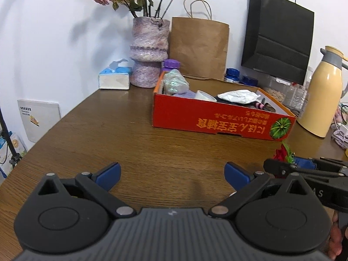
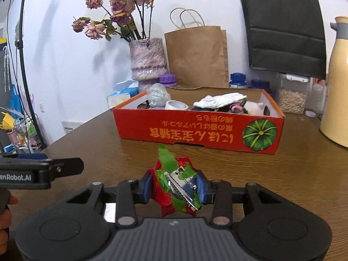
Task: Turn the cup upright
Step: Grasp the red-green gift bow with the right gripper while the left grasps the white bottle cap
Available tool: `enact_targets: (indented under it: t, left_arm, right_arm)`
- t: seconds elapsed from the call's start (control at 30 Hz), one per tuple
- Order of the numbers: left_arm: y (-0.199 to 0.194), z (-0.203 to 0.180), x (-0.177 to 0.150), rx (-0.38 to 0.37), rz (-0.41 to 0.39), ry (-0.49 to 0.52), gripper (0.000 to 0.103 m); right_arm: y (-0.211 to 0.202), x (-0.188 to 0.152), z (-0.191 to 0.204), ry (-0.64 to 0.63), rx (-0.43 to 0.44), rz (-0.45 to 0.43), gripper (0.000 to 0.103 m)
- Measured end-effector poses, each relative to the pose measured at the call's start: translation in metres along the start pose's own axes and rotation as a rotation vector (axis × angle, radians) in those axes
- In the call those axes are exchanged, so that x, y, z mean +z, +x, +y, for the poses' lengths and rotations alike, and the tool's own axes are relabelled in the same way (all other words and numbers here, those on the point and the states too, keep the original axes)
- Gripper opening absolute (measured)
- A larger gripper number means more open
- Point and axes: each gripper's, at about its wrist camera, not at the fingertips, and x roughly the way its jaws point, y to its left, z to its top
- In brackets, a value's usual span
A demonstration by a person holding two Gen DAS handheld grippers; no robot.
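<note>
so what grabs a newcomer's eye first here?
The right gripper, shut on a red-and-green fabric flower clip low over the wooden table. Behind it sits the orange cardboard box of clutter, with a vase of dried roses at the wall. The left gripper is open and holds nothing.

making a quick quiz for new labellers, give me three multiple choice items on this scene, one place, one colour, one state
1. Where is the mottled purple vase of dried roses?
A. inside the box
B. on the brown wooden table, behind the left end of the red cardboard box
C. on the floor

2. What colour is the tall plastic thermos jug?
A. cream yellow
B. blue
C. black

3. How is the right claw?
A. open, empty
B. shut on the red and green fabric flower
C. out of view

Key: B, it stands beyond the box's left corner; A, pale yellow body; B, both blue pads press the flower.
</note>
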Motion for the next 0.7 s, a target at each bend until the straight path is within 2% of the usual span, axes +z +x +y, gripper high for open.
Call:
enact_targets:
  t: [0.37, 0.7]
  left_arm:
    - [0.004, -0.033, -0.012, -0.044, 0.049, 0.043, 0.103]
    - [0.009, -0.062, -0.024, -0.034, 0.094, 0.098, 0.103]
  right_arm:
    - [-0.015, -0.005, -0.021, -0.008, -0.05, -0.019, 0.039]
    - [-0.03, -0.01, -0.044, -0.001, -0.086, -0.033, 0.039]
